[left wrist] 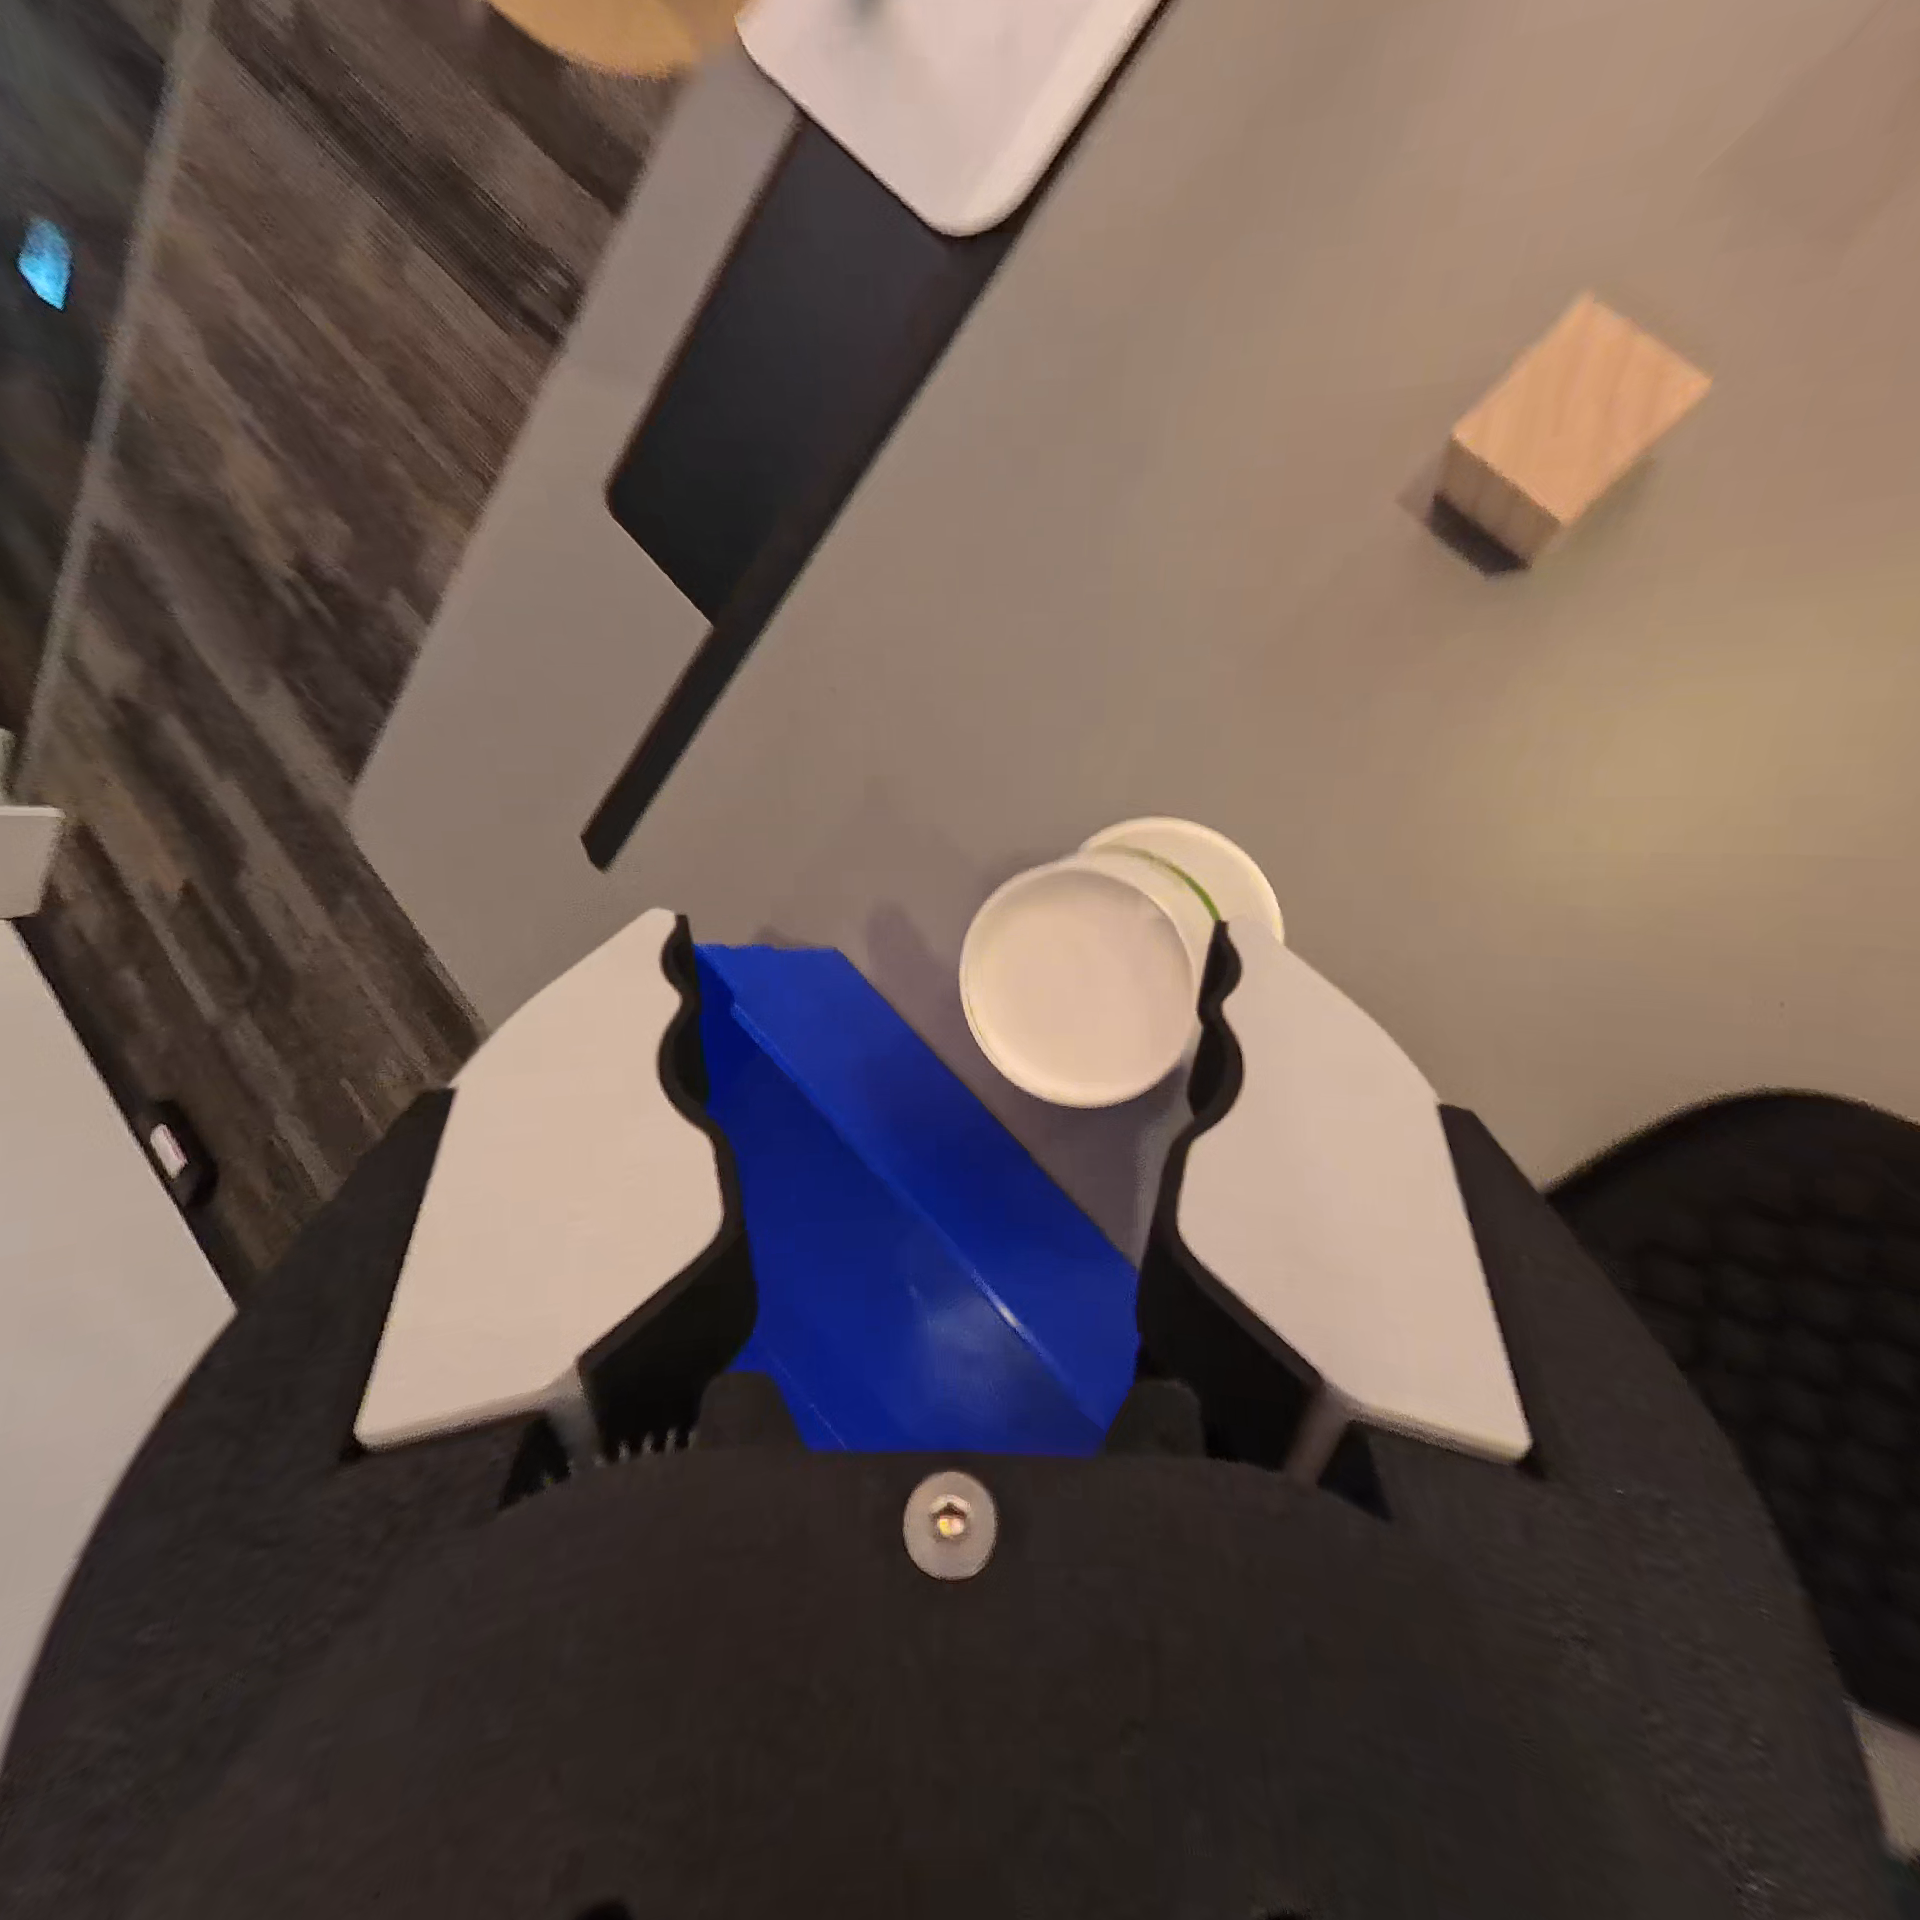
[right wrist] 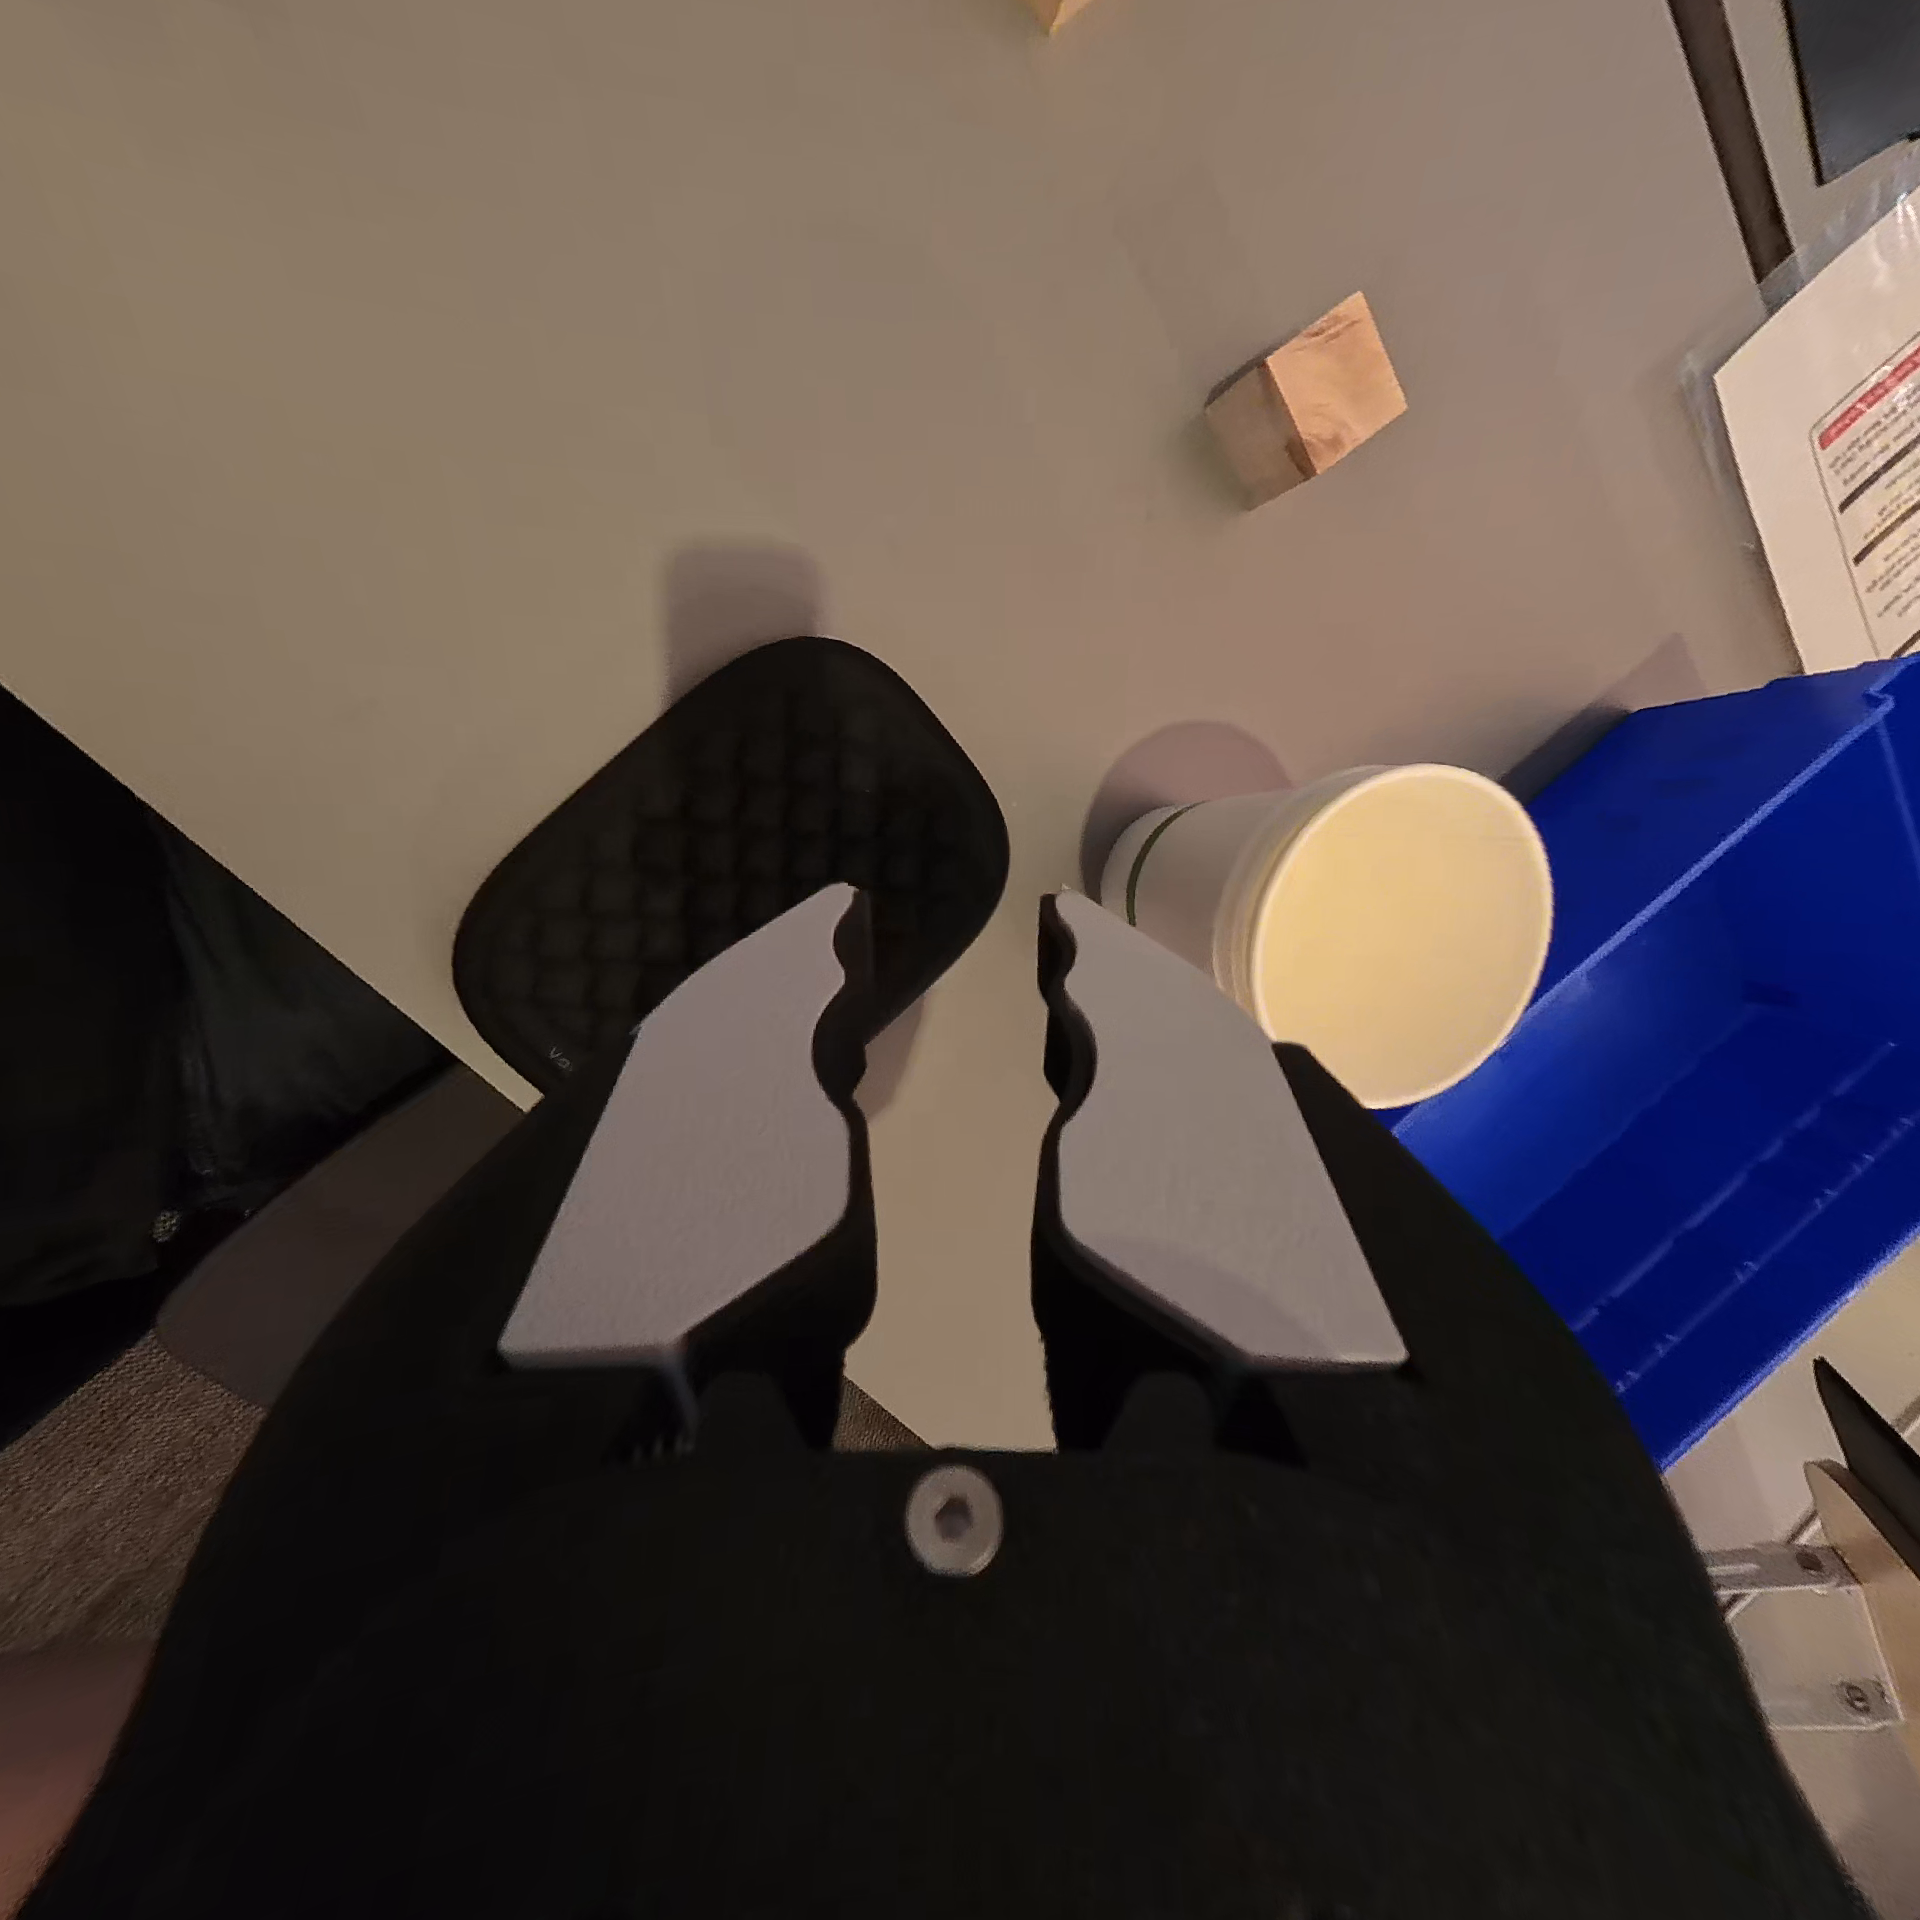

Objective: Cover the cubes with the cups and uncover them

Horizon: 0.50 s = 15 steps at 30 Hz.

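Note:
A white paper cup (left wrist: 1075, 987) with a green stripe stands upside down on the grey table (left wrist: 1351, 675), base up. What is under it is hidden. My left gripper (left wrist: 951, 940) is open above it, and the cup's base shows just inside the right finger, untouched. A wooden cube (left wrist: 1569, 436) sits uncovered farther off. In the right wrist view the cup (right wrist: 1382, 935) is right of my right gripper (right wrist: 953, 906), which is open and empty over the table's edge. The cube (right wrist: 1309, 400) lies beyond, and a second cube (right wrist: 1060, 10) peeks in at the top edge.
A blue plastic bin (right wrist: 1714, 1039) stands beside the cup; it also shows under my left gripper (left wrist: 883, 1195). A black mesh chair back (right wrist: 748, 831) rises at the table's edge. A sleeved paper sheet (right wrist: 1849, 468) lies at the right. A dark flat panel (left wrist: 779, 395) lies at the table's far side.

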{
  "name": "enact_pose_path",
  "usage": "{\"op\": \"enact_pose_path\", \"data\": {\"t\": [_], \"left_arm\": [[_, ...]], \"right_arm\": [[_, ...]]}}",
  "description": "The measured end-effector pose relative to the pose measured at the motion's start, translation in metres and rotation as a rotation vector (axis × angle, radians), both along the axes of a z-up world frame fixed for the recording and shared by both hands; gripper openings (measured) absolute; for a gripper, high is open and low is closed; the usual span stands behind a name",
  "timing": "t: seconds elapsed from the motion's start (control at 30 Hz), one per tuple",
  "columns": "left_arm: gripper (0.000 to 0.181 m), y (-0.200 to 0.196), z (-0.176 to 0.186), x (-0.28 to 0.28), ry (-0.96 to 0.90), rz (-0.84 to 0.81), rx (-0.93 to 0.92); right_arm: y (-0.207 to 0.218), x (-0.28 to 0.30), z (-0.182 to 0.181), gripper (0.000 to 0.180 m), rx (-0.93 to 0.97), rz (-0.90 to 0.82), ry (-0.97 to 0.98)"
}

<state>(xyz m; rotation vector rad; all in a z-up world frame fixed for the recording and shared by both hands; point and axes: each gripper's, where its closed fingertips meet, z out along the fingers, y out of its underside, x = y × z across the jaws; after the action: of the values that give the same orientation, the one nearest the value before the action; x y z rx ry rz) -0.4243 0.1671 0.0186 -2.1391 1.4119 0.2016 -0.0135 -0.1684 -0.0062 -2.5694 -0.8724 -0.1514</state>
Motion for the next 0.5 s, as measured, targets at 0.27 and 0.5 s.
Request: {"op": "enact_pose_path", "data": {"t": [0.27, 0.5], "left_arm": [[0.098, -0.019, -0.036, -0.001, 0.078, -0.120, -0.147], [0.103, -0.007, -0.060, -0.011, 0.169, -0.099, -0.176]], "right_arm": [[-0.005, -0.015, -0.003, 0.029, 0.048, 0.037, 0.046], [-0.020, -0.009, 0.000, 0.025, 0.077, 0.029, 0.080]]}}
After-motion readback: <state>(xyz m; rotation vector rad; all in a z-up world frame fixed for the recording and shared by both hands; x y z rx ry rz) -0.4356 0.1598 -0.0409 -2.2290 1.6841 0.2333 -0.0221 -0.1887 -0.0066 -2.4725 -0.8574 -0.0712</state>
